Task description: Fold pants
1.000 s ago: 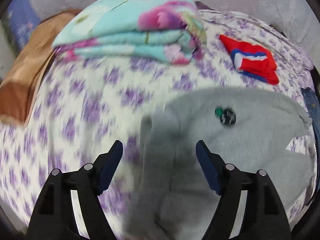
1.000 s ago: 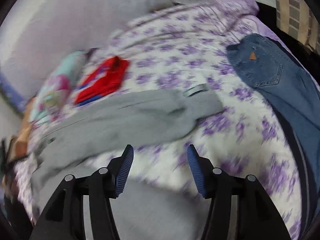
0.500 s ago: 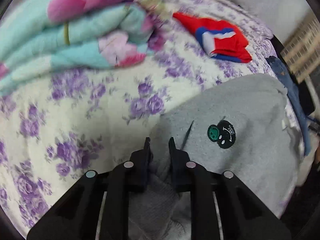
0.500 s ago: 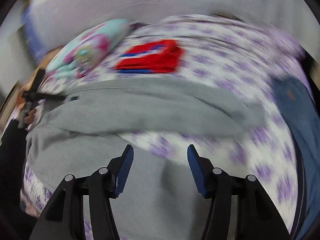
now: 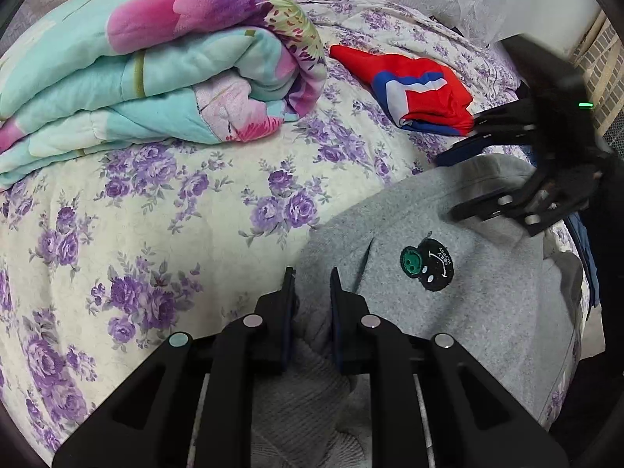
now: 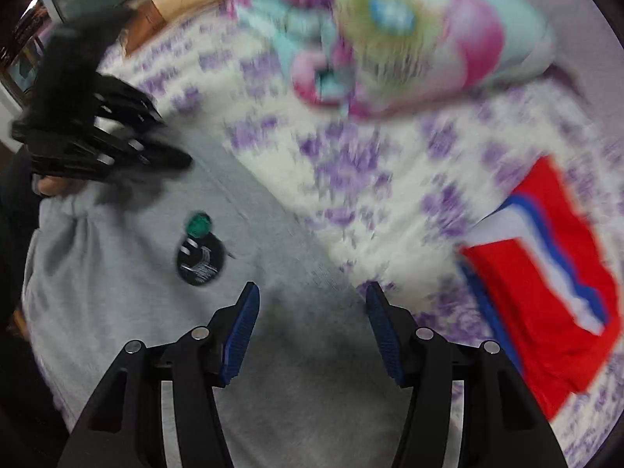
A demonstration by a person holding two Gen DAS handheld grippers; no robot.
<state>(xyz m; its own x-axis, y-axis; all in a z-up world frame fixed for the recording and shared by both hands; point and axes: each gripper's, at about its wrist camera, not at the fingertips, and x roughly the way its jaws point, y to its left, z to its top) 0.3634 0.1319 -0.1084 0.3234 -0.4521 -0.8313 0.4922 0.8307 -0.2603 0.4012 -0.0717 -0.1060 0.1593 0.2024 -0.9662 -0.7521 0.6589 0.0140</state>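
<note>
The grey sweatpants [image 5: 448, 304] with a round black and green patch [image 5: 427, 265] lie on the floral bedsheet [image 5: 156, 202]. My left gripper [image 5: 312, 280] is shut on the ribbed waistband corner of the pants. My right gripper [image 6: 312, 296] is open and hovers over the pants' far edge [image 6: 296, 234], with grey fabric between its fingers. It also shows in the left wrist view [image 5: 468, 183], above the pants at the right. The left gripper shows in the right wrist view [image 6: 163, 156], at the upper left.
A folded turquoise and pink quilt [image 5: 156, 50] lies at the back left of the bed. A folded red, white and blue garment [image 5: 417, 85] lies behind the pants. A strip of blue denim [image 5: 585, 249] shows at the right edge.
My left gripper closed on the waistband corner and holds it. My right gripper swung left across the bed to the pants' far edge, still open.
</note>
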